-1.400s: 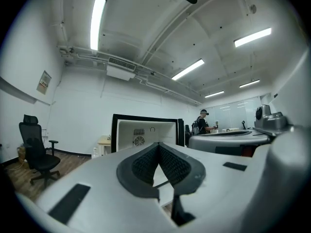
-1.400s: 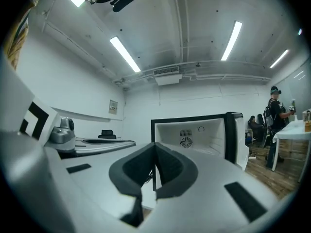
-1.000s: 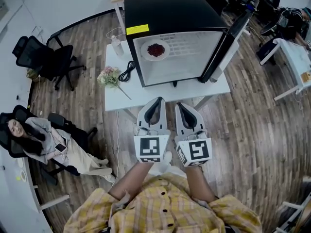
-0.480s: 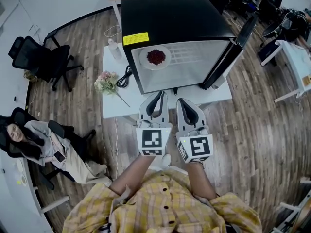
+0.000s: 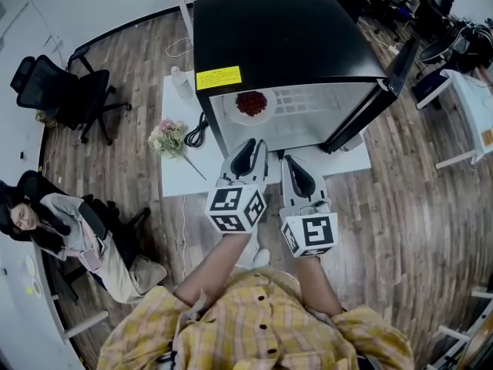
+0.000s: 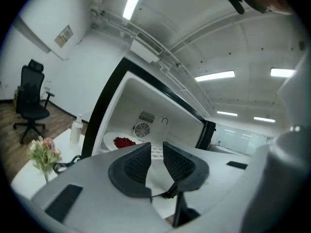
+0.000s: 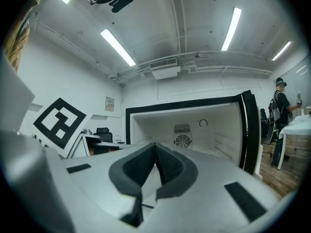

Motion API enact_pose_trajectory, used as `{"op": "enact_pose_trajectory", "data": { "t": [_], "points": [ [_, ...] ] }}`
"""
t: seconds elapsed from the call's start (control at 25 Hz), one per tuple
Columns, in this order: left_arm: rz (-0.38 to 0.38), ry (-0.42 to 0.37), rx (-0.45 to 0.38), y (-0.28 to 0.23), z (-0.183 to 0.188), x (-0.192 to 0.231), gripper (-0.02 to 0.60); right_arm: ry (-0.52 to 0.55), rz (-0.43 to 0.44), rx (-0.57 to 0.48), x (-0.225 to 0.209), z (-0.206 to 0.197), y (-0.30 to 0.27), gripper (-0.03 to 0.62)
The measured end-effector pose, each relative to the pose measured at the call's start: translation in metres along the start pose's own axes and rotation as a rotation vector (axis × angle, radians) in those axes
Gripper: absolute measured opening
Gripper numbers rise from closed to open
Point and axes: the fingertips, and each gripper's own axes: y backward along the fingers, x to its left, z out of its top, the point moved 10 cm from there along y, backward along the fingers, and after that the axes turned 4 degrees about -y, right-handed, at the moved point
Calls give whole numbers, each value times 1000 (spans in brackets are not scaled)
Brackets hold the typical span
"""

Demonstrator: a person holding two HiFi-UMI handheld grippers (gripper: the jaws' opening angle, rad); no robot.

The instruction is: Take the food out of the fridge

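While your left gripper (image 6: 156, 152) opens its jaws with nothing between them, the white plate of red food (image 6: 124, 142) sits ahead of them and a little to their left, inside the open black fridge (image 5: 285, 29). Widen the gap enough for the plate's rim, level the jaws with it, and go in straight. Your right gripper (image 7: 155, 152) has its jaws together and empty; hold it aside.

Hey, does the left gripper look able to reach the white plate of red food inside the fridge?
Probably yes: the black fridge door is open, nothing blocks the white plate of red food, and the left gripper is opening its fingers, empty.
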Motion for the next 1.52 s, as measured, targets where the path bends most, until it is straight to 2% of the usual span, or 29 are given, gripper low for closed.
{"op": "enact_pose_trajectory", "data": {
  "t": [0.08,0.12,0.16,0.44,0.52,0.6,0.68,1.0,1.12,1.32,1.44,1.52],
  "points": [
    [-15,138,-4,-7,-5,11,76,-7,6,3,-3,-2,-5,8],
    [-23,207,-15,-9,-7,16,110,-15,14,7,-4,-4,-8,8],
    [-29,274,-27,-11,-9,20,118,-26,24,12,-5,-6,-10,8],
    [-66,798,-55,-34,-34,46,123,-35,20,34,-17,-11,-15,8],
    [-73,917,-48,-41,-43,53,123,-39,10,36,-21,-12,-16,8],
    [-84,1001,-39,-47,-49,59,123,-43,1,41,-24,-13,-17,8],
    [-86,1052,-40,-52,-53,63,123,-46,-5,44,-26,-13,-19,8],
    [-41,1169,-49,-70,-63,79,118,-46,-11,57,-31,-17,-29,8],
    [-23,1167,-42,-75,-65,85,86,-46,-14,60,-33,-18,-31,8],
    [-5,1182,-34,-84,-66,88,81,-52,-19,72,-35,-21,-33,8],
    [15,1150,-22,-85,-64,89,26,-51,-19,72,-34,-21,-34,8],
    [23,1149,-10,-85,-62,89,23,-48,-20,71,-33,-22,-34,8]
  ]
}}
